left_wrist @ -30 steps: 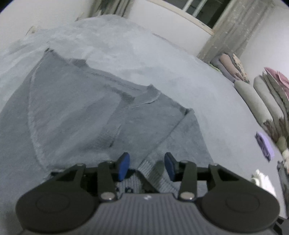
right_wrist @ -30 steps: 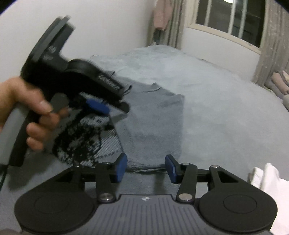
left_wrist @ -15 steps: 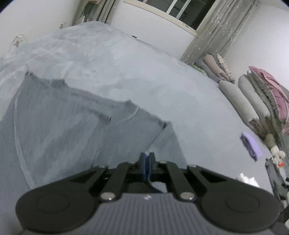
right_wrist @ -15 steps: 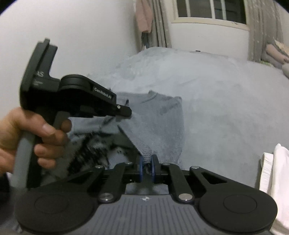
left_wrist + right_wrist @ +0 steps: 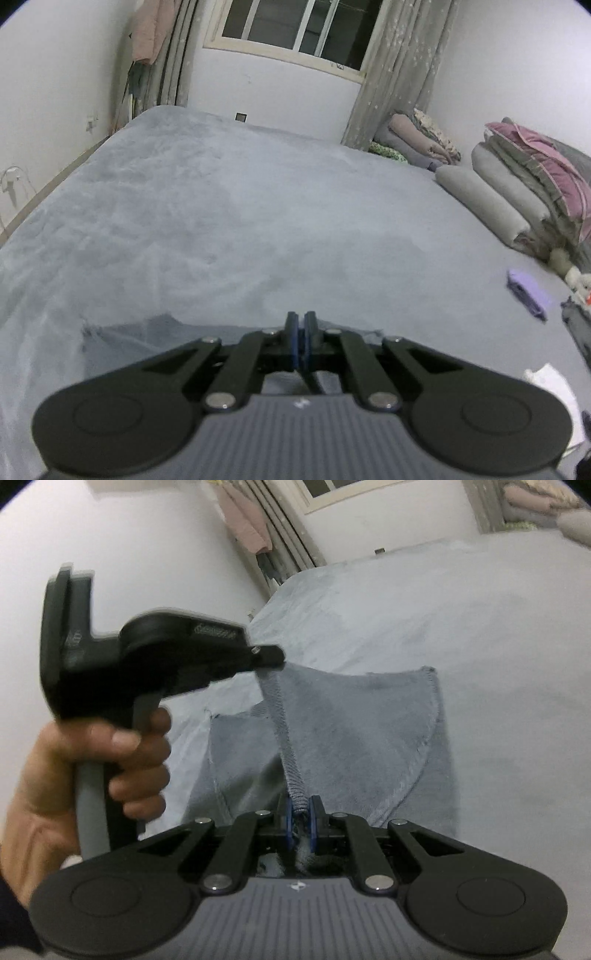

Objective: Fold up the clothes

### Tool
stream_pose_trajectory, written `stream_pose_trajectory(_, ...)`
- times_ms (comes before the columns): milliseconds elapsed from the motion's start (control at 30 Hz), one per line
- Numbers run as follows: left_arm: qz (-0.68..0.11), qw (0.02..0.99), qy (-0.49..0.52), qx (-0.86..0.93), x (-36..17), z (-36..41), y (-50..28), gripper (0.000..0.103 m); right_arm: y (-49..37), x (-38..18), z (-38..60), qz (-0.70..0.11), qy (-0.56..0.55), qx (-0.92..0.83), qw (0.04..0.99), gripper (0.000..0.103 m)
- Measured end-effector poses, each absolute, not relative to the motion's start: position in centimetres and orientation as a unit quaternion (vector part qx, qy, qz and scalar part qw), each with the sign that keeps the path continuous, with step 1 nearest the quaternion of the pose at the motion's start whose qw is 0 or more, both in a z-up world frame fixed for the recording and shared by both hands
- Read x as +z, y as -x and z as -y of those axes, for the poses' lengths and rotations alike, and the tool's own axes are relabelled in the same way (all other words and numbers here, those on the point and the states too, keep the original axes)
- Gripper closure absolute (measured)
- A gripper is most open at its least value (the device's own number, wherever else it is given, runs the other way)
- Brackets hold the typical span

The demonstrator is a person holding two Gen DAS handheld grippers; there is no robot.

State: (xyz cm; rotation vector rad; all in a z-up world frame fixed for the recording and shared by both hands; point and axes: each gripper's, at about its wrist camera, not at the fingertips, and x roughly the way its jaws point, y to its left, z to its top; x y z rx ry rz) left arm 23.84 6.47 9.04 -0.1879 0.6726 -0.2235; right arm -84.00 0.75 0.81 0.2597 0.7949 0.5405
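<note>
A grey knit sweater [image 5: 351, 731] lies on the bed, its near edge lifted. My right gripper [image 5: 300, 812] is shut on the ribbed hem, which bunches between the blue pads. The hem runs taut up to my left gripper [image 5: 271, 660], held by a hand [image 5: 92, 768] at the left of the right wrist view and shut on the hem's other end. In the left wrist view my left gripper [image 5: 300, 339] has its pads pressed together. Only a strip of the sweater [image 5: 166, 326] shows there, behind the fingers.
The grey bed cover [image 5: 221, 206] stretches far ahead to the wall with the window. Rolled blankets and pillows [image 5: 517, 192] line the right side. A purple item [image 5: 528, 291] and a white cloth [image 5: 550, 384] lie near them. A pink garment [image 5: 147, 29] hangs at the left wall.
Both grippers went from open to shut on the sweater's hem, then rose with it. The left view tilted up, so most of the sweater dropped out of sight.
</note>
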Motion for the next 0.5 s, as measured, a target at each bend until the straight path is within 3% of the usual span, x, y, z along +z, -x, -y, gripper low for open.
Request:
stream_pose_trajectory(267, -0.364, 0.926, 0.051, -0.089, 4.1, -6.8, -25.9, 0.101, 83.0, -2.1, -4.4, -0.417, -0.108, 0.254, 0.866, 0.089)
stream_pose_trajectory(333, -0.366, 0.926, 0.050, -0.081, 3.3, -6.9, -26.1, 0.101, 83.5, -1.9, -3.7, -0.418, -0.107, 0.266, 0.862, 0.078)
stream_pose_trajectory(500, -0.368, 0.926, 0.053, -0.065, 2.3, -7.3, -26.0, 0.101, 87.3, -0.2, -0.6, -0.420, -0.076, 0.270, 0.863, 0.066)
